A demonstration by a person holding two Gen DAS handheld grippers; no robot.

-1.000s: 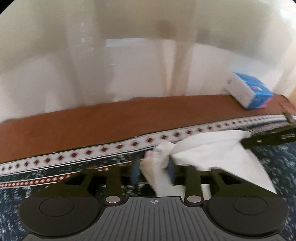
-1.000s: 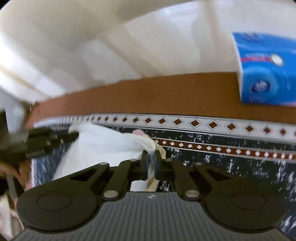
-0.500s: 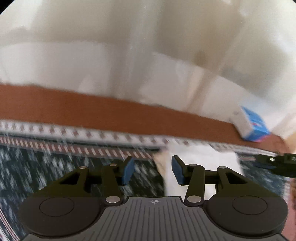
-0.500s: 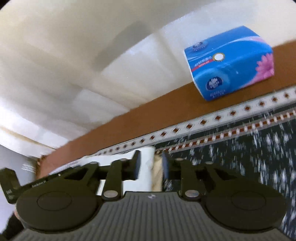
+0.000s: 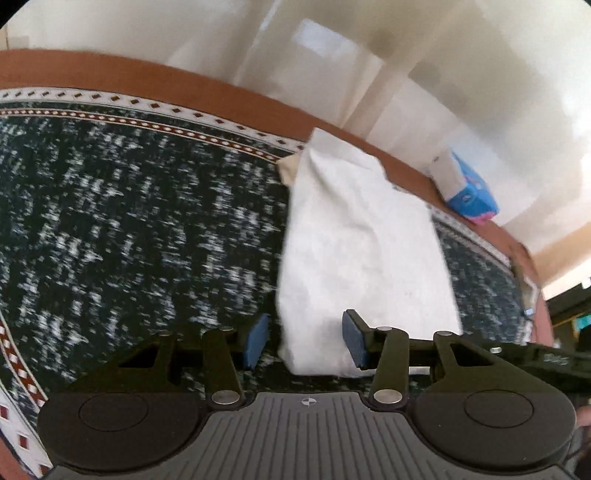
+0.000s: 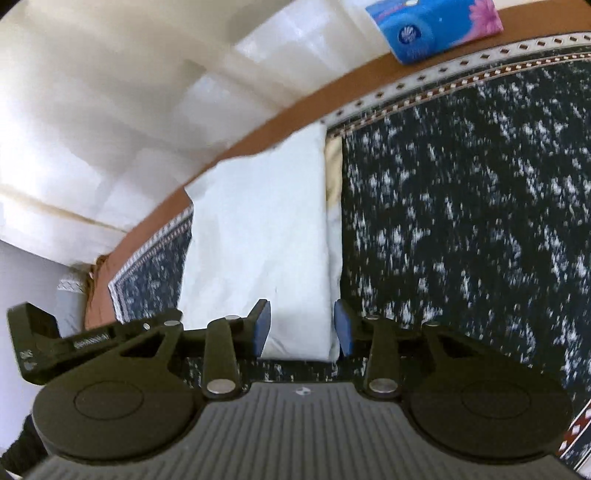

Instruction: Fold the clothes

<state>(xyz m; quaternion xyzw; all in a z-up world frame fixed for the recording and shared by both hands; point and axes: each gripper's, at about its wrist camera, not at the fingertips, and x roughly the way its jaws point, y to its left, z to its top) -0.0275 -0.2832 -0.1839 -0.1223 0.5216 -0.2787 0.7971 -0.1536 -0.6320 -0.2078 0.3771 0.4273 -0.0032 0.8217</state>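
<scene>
The left gripper [image 5: 306, 340] is held with its jaws spread wide and nothing between the blue pads [image 5: 255, 339]. The right gripper [image 6: 300, 328] is in the same condition: jaws apart, blue pads [image 6: 261, 326] clear of any cloth.

The folded white garment [image 5: 360, 254] lies flat on the dark speckled tablecloth [image 5: 140, 229], forming a long rectangle that runs from the grippers toward the brown far edge of the table [image 5: 147, 75].

View differences:
- The left wrist view shows a tan scrap of fabric [image 5: 290, 168] protruding at the garment's far left corner, and part of the right gripper's dark body at the lower right.
- The right wrist view shows the garment [image 6: 258, 236] with a tan inner layer [image 6: 333, 166] exposed along its right edge, the stacked fold layers on that side, and the left gripper's dark body at the lower left.
- The blue tissue pack [image 6: 432, 26] stands on the brown table edge, well apart from the garment; its flower print and logo are legible only in the right wrist view. In the left wrist view the pack [image 5: 465, 188] is small and blurred.

Position relative to the grippers: the garment's near end lies directly ahead of both sets of fingers. In the left view the garment sits toward the right pad; in the right view it fills the gap between the pads. Contact with the pads cannot be confirmed in either view.
</scene>
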